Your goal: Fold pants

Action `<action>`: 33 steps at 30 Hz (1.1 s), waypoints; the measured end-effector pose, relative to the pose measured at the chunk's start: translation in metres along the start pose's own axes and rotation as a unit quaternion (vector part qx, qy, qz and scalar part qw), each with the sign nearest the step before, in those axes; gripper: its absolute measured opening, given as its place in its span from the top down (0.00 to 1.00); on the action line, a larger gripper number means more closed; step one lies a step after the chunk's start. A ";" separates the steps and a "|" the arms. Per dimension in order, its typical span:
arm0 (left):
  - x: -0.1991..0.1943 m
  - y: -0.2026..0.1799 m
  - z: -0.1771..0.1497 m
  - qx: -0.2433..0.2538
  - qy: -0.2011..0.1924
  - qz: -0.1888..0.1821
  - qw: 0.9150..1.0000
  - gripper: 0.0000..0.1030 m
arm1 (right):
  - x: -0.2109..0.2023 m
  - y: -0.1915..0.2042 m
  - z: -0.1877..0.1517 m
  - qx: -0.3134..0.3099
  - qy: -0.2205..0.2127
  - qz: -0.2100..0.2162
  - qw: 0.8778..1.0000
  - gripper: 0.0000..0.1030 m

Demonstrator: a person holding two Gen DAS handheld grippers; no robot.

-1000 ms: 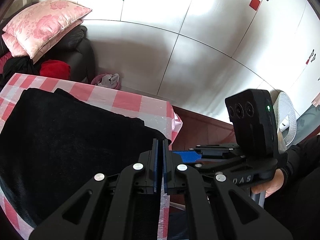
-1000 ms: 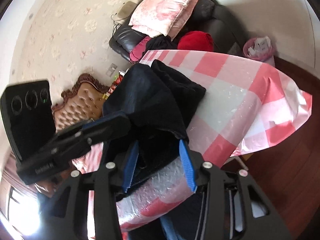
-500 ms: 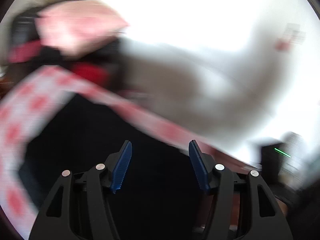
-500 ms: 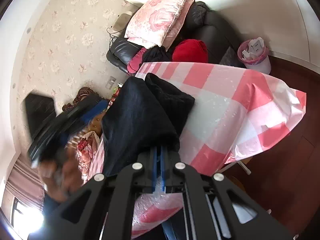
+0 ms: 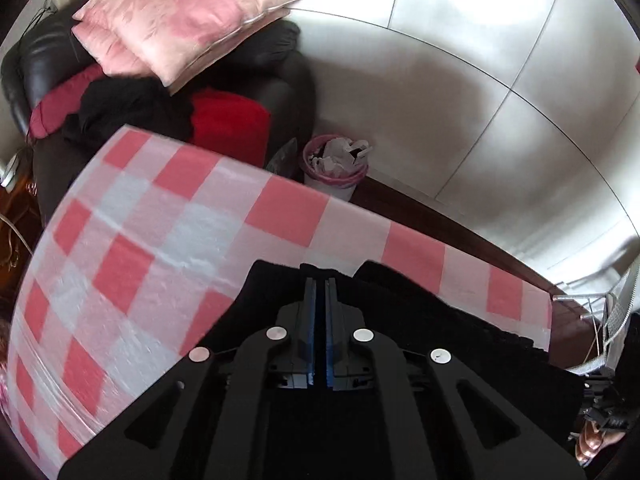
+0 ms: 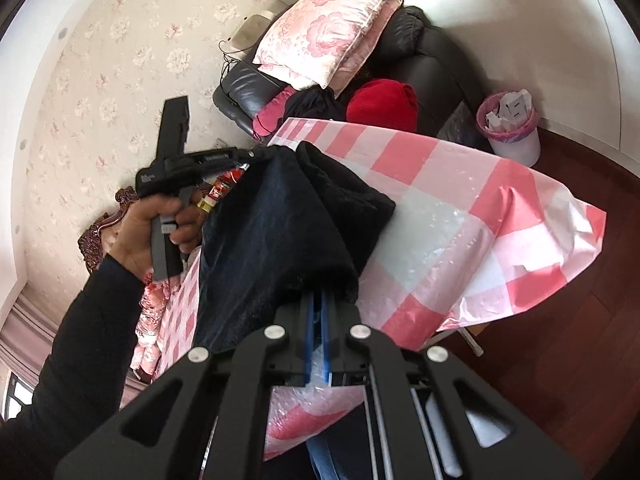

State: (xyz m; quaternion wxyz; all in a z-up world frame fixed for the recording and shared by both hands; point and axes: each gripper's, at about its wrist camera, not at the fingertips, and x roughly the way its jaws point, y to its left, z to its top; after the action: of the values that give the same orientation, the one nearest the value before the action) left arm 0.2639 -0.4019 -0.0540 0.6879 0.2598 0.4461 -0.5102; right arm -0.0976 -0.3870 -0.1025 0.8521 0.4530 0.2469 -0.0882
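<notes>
With both grippers' jaws pinching the pants (image 6: pixel 280 216), left gripper (image 5: pixel 320 280) at the table's (image 5: pixel 160 220) far edge, right gripper (image 6: pixel 316 300) at its near edge, I judged an even, taut lift would have kept the fold straight.

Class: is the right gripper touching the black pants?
Touching. The right wrist view shows the right gripper shut on the black pants, its tips buried in the hem.
</notes>
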 end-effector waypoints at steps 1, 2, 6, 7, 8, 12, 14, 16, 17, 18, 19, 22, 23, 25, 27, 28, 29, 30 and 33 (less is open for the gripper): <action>-0.004 0.003 0.003 -0.006 -0.007 -0.005 1.000 0.98 | -0.001 0.000 -0.001 -0.001 -0.001 -0.003 1.000 0.98; -0.007 0.006 0.005 -0.013 -0.012 -0.006 1.000 0.98 | -0.001 0.000 -0.001 -0.001 -0.003 -0.006 1.000 0.99; -0.006 0.012 0.006 -0.041 -0.025 0.007 0.999 0.98 | -0.003 0.002 -0.002 -0.009 -0.009 -0.008 1.000 0.99; -0.007 0.013 0.006 -0.047 -0.029 0.007 0.998 0.98 | -0.003 0.002 -0.001 -0.009 -0.010 -0.008 1.000 0.99; -0.007 0.011 0.006 -0.051 -0.033 0.012 0.998 0.98 | -0.002 0.001 -0.002 -0.008 -0.009 -0.008 1.000 0.99; 0.003 0.014 0.000 -0.070 -0.034 0.021 0.997 0.98 | -0.005 0.001 -0.004 -0.006 -0.010 -0.008 1.000 0.99; 0.005 0.012 -0.002 -0.074 -0.037 0.024 0.996 0.98 | -0.006 0.005 -0.005 -0.014 -0.015 -0.011 1.000 0.99; 0.010 0.011 -0.004 -0.080 -0.032 0.029 0.996 0.93 | -0.002 0.005 -0.005 -0.027 -0.003 -0.019 0.999 0.97; 0.010 0.011 -0.006 -0.082 -0.032 0.041 0.995 0.91 | -0.004 0.001 -0.006 -0.024 -0.002 -0.022 0.999 0.96; 0.005 0.011 -0.008 -0.086 -0.044 0.049 0.994 0.91 | -0.011 -0.002 -0.008 -0.027 -0.005 -0.031 0.999 0.89; -0.005 0.011 -0.012 -0.098 -0.064 0.050 0.992 0.86 | -0.019 -0.003 -0.010 -0.040 -0.007 -0.046 0.998 0.85; -0.058 0.017 -0.034 -0.154 -0.148 0.063 0.975 0.51 | -0.050 -0.007 -0.006 -0.086 -0.026 -0.091 0.992 0.62; -0.079 0.014 -0.047 -0.176 -0.173 0.093 0.965 0.50 | -0.054 -0.004 0.000 -0.109 -0.031 -0.110 0.987 0.62; -0.114 0.003 -0.079 -0.205 -0.214 0.111 0.949 0.50 | -0.054 0.011 0.018 -0.169 -0.036 -0.141 0.975 0.61; -0.133 -0.012 -0.105 -0.231 -0.241 0.124 0.934 0.50 | -0.043 0.034 0.035 -0.233 -0.041 -0.158 0.959 0.46; -0.140 -0.021 -0.120 -0.235 -0.252 0.125 0.931 0.49 | -0.029 0.052 0.043 -0.273 -0.029 -0.160 0.948 0.31; -0.145 -0.032 -0.138 -0.246 -0.258 0.137 0.924 0.45 | -0.014 0.066 0.049 -0.307 -0.012 -0.143 0.941 0.29; -0.147 -0.039 -0.156 -0.261 -0.258 0.150 0.918 0.41 | -0.001 0.079 0.053 -0.331 0.000 -0.119 0.936 0.26; -0.147 -0.042 -0.215 -0.347 -0.261 0.146 0.889 0.29 | 0.061 0.096 0.083 -0.360 0.066 -0.103 0.925 0.22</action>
State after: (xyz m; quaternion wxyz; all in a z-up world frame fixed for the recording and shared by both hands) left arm 0.1377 -0.1728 -0.0209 0.8925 -0.0760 0.3560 -0.2664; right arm 0.0187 -0.3949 -0.0244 0.9257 0.0923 0.3633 -0.0507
